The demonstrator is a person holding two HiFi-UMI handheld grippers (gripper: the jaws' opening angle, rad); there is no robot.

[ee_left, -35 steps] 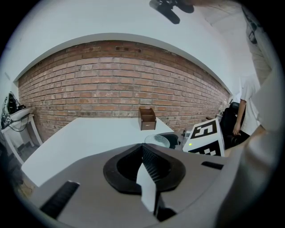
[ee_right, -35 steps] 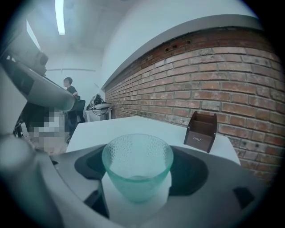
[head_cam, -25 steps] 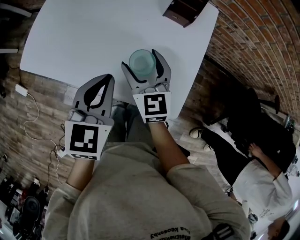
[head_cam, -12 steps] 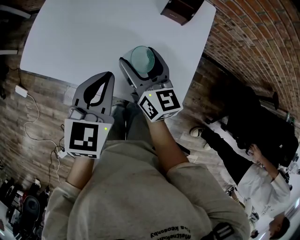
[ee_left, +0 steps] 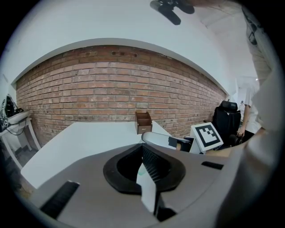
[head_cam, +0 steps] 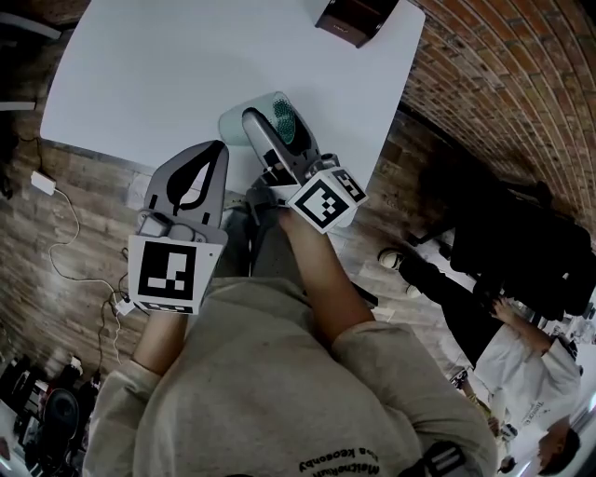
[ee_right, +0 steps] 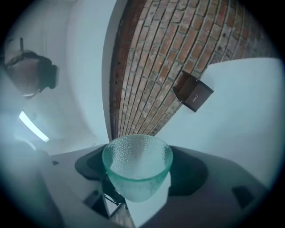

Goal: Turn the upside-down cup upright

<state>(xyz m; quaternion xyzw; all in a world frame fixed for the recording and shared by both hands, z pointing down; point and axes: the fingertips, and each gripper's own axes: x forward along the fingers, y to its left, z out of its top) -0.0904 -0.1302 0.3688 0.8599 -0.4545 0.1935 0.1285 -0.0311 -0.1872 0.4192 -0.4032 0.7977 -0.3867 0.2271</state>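
A pale green dimpled glass cup [ee_right: 138,167] is clamped between the jaws of my right gripper [head_cam: 270,130], which is shut on it. The cup [head_cam: 237,119] is tipped roughly on its side above the near edge of the white table [head_cam: 149,65]. My left gripper [head_cam: 212,160] hangs just left of it at the table edge, shut with nothing in it. In the left gripper view its jaws meet [ee_left: 145,150], and the right gripper [ee_left: 162,140] shows beyond them.
A small brown wooden box [head_cam: 358,14] stands at the table's far right corner, seen also as the box [ee_right: 193,94]. A brick wall [ee_left: 111,93] runs behind the table. A person in a white shirt [head_cam: 521,363] and a black chair [head_cam: 503,242] are at right. Cables [head_cam: 65,242] lie at left.
My right gripper has rolled about its own axis with the cup in it, so the cup has gone from facing the head camera to lying sideways. The left gripper has stayed put.
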